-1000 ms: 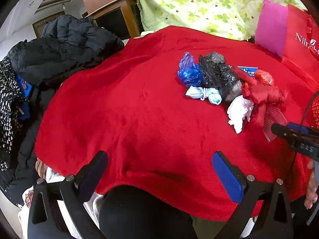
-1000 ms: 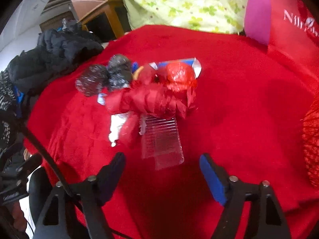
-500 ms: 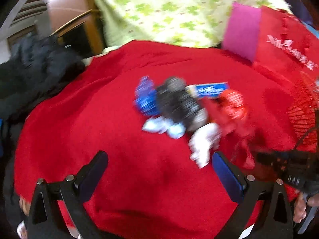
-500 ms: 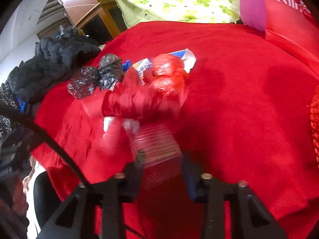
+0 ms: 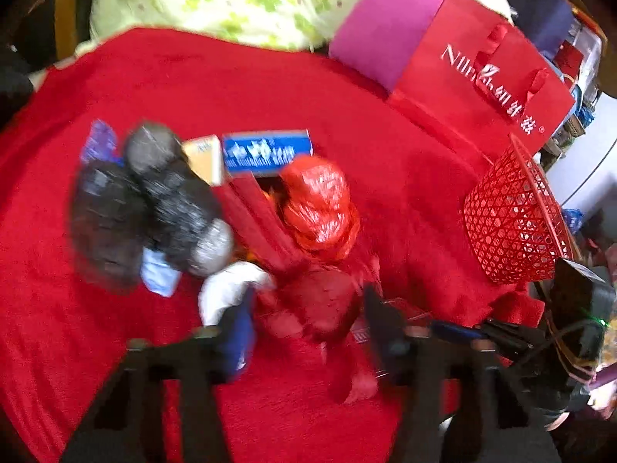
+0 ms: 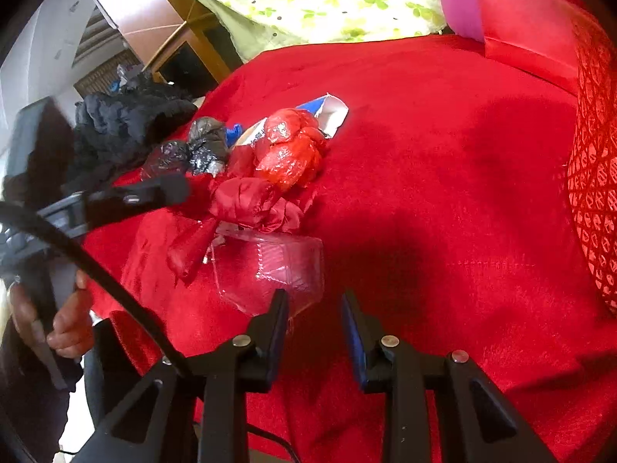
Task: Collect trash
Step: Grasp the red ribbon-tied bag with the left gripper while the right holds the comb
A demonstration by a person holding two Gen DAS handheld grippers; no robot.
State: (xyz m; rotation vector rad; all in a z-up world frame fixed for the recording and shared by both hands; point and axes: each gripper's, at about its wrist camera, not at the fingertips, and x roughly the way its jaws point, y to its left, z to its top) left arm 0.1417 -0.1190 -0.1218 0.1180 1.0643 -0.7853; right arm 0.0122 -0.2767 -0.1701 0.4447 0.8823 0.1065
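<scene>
On the red fleece blanket (image 5: pixel 405 177), the left gripper (image 5: pixel 308 324) is closing its jaws around a crumpled dark red plastic bag (image 5: pixel 324 305) at the near edge of the trash heap. Just right, the right gripper (image 6: pixel 314 324), jaws narrow and opening slightly, has a clear ribbed plastic container (image 6: pixel 270 266) against its left finger. The red mesh basket (image 5: pixel 513 223) stands farther right.
</scene>
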